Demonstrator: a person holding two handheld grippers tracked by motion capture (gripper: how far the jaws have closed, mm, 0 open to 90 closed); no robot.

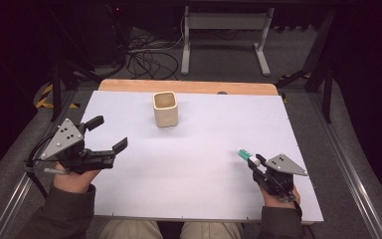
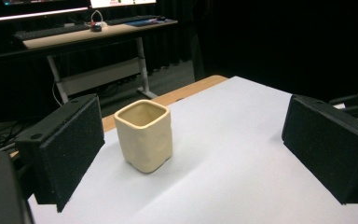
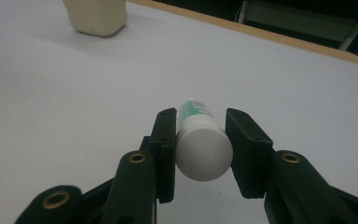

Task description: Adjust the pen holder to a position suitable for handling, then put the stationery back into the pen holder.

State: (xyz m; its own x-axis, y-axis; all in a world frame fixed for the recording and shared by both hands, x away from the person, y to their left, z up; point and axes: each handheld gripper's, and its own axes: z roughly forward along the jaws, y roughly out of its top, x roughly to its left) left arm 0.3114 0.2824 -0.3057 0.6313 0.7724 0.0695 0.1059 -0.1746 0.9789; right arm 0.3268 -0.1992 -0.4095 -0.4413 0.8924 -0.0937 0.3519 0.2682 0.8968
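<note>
Clamped between the jaws of the right claw at lower right of the high view, a white-capped tube is held above the surface, apparently for carrying to the cream cup at upper centre, while the left claw is kept spread and empty.

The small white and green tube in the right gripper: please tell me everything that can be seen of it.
The small white and green tube looks like smooth plastic: a round white cap at one end and a green body with white print behind it. It lies roughly level, clamped at the cap between the two black jaws of the right gripper, with its green end pointing away from the hand. In the high view it is over the near right part of the white table sheet.
</note>
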